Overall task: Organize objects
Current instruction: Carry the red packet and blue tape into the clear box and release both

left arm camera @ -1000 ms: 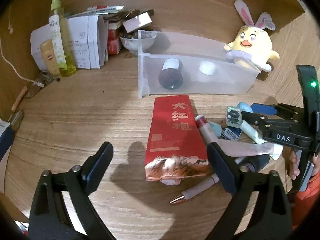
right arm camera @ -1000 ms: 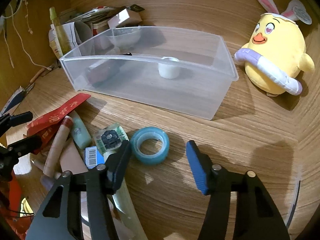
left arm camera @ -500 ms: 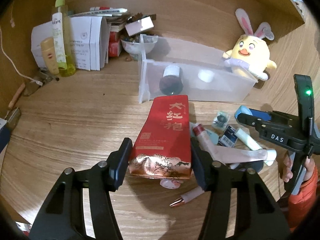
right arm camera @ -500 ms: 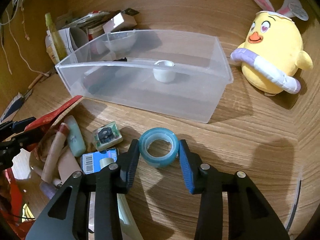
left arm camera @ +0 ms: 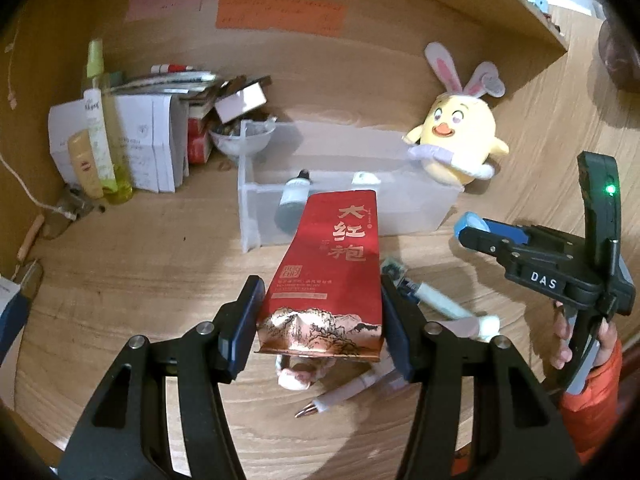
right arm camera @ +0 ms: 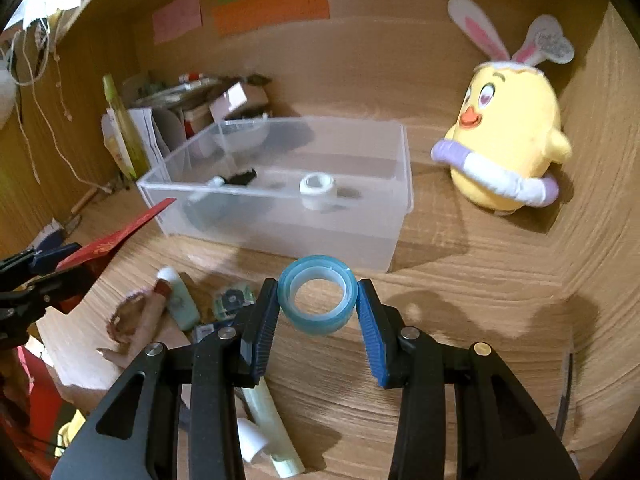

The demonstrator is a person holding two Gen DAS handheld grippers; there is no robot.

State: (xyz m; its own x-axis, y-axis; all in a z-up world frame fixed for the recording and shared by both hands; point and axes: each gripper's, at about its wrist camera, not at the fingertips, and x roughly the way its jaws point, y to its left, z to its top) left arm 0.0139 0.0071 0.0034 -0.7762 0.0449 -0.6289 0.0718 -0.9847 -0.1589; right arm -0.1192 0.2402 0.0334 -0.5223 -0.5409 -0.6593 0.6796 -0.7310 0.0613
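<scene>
My left tongs (left arm camera: 322,322) are clamped on the red pouch (left arm camera: 326,276), pads against its two side edges near the bottom, and it hangs clear of the tabletop (left arm camera: 140,280) with its top reaching in front of the bin (left arm camera: 348,208). My right tongs (right arm camera: 316,308) are clamped on the tape roll (right arm camera: 317,298), one pad on each side of its rim, also lifted, just short of the bin's near wall (right arm camera: 280,236)

The pouch worries me most. It is soft and I hold only its lower end, so the long top could sag or swing, and I judge it could catch the bin's rim as I carry it over. If the foil buckles between the pads, it may slide out

The roll is round and smooth. My pads touch it on narrow patches only, so a jolt could make it pivot or squirt forward, then roll off across the tabletop toward the plush chick (right arm camera: 504,136)

Both loads are heading for the same bin, I reckon, and the two tongs are near each other. Going in together, they could knock one another or tip the dropper bottle (left arm camera: 294,204) and small white roll (right arm camera: 318,190) already lying inside

Clutter lies below: tubes (right arm camera: 180,300), a pen (left arm camera: 340,394). A dropped piece would land among them
</scene>
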